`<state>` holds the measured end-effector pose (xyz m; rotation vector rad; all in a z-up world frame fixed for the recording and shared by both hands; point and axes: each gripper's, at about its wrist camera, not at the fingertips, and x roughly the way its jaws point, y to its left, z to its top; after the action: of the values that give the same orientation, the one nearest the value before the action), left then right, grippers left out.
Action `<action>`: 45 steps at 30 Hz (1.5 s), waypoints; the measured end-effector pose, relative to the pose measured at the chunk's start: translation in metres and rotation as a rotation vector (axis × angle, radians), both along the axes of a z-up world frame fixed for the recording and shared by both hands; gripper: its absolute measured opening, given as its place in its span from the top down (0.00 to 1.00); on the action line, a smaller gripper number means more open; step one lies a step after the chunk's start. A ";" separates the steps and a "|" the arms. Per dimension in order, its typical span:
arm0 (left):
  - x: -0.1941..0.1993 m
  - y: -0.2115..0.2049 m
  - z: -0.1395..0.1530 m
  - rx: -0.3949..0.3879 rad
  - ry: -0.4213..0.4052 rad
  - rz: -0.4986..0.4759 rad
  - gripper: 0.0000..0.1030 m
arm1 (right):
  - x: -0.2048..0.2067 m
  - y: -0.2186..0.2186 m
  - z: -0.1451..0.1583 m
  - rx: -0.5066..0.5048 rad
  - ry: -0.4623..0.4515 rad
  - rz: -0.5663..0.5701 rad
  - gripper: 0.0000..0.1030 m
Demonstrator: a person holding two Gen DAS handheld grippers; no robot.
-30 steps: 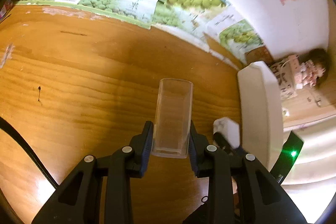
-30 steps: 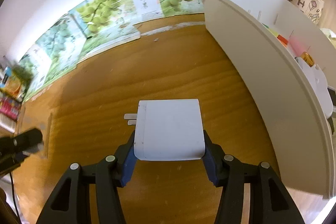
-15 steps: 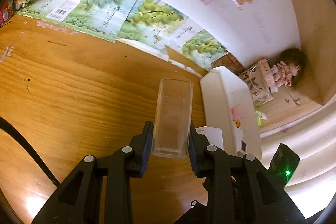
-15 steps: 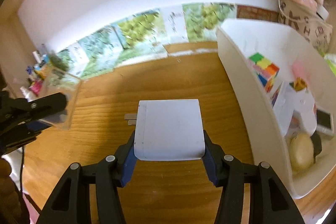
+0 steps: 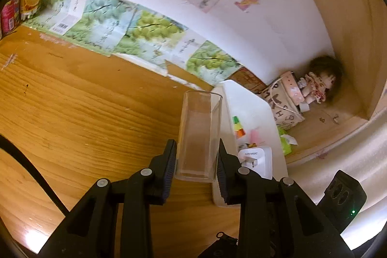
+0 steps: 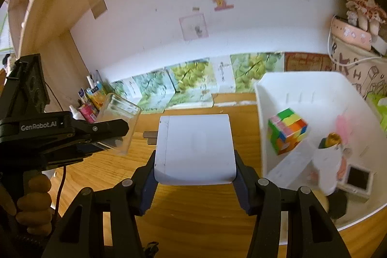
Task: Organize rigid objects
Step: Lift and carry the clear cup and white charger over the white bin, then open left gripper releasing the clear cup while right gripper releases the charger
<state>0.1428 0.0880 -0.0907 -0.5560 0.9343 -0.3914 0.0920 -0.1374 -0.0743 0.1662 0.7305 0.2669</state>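
Wooden desk (image 5: 79, 113) (white bin (image 6: 302, 86) aboard)

A wooden table (image 5: 79, 113) with a warm orange grain filled the lower part of both views, and a bright glare lay on its near left corner. Behind its far edge rose a white wall (image 6: 254, 23) with small paper stickers (image 6: 193, 27) stuck on it. Along the foot of that wall ran a row of green grape cartons (image 5: 145, 33). Pale wooden side panels (image 5: 358, 23) closed the alcove on either side.
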 end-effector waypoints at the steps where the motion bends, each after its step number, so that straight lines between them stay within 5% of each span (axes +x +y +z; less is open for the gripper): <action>1: -0.002 -0.005 0.002 -0.002 -0.008 -0.002 0.68 | -0.002 -0.005 0.001 0.003 -0.006 0.002 0.46; 24: -0.034 -0.138 0.022 -0.056 -0.171 -0.061 0.68 | -0.019 -0.139 0.015 -0.063 -0.068 0.047 0.46; 40: -0.001 -0.205 0.015 -0.028 -0.158 -0.160 0.66 | -0.005 -0.203 0.009 -0.114 -0.041 -0.008 0.46; 45: -0.007 -0.207 0.018 0.018 -0.158 -0.148 0.20 | 0.005 -0.208 0.001 -0.096 -0.001 -0.027 0.44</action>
<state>0.1357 -0.1187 -0.0731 -0.4337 0.8279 -0.5521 0.0972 -0.3450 -0.0733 0.0851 0.7384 0.2057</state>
